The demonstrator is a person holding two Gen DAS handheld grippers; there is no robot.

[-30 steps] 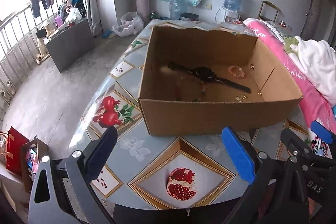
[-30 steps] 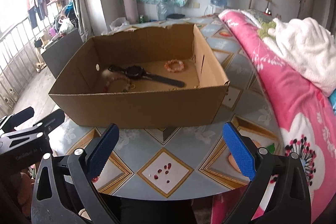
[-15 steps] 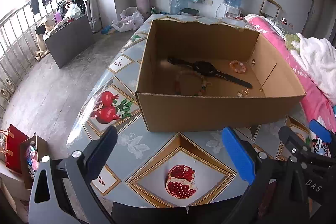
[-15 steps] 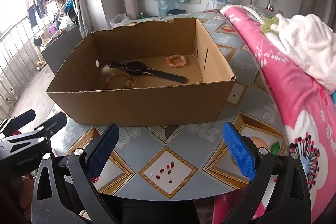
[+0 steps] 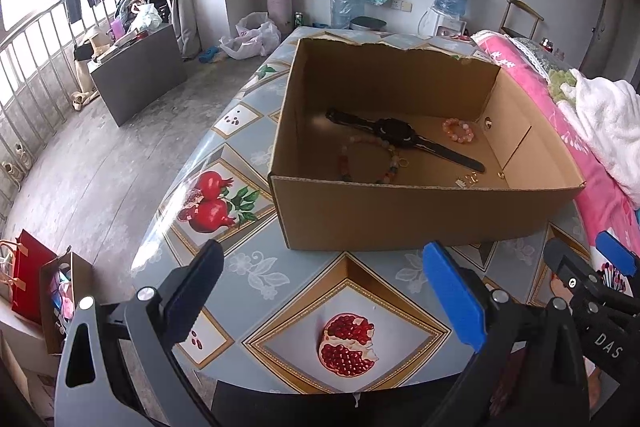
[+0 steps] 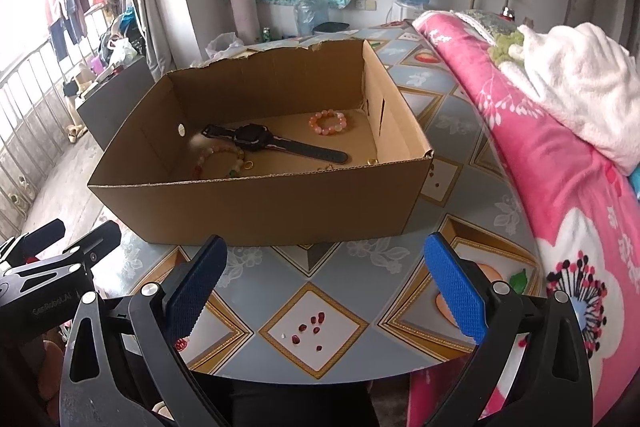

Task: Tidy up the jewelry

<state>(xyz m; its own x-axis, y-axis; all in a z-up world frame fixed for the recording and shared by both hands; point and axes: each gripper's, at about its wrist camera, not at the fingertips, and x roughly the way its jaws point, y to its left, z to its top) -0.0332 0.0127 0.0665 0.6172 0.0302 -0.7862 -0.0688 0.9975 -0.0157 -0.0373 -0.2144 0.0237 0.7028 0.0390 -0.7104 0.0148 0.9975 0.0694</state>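
1. Blue ribbed pads line the fingers of both grippers. The left gripper (image 5: 324, 291) is spread wide and holds nothing; it hangs over the near edge of the table (image 5: 256, 267), short of the box (image 5: 400, 215).
2. Right gripper (image 6: 326, 279): fingers equally wide apart, empty, touching nothing, also at the table's near edge.
3. Corrugated cardboard box, open-topped with a torn far rim, stands on the glossy patterned tablecloth.
4. Inside the box: a black watch (image 5: 394, 135) lies flat across the middle; a loop of mixed round beads (image 5: 370, 163) lies near the front wall; a small pink bead bracelet (image 6: 328, 123) lies toward the far right corner.
5. Small gold-coloured pieces (image 5: 468, 180) lie near the front right corner.
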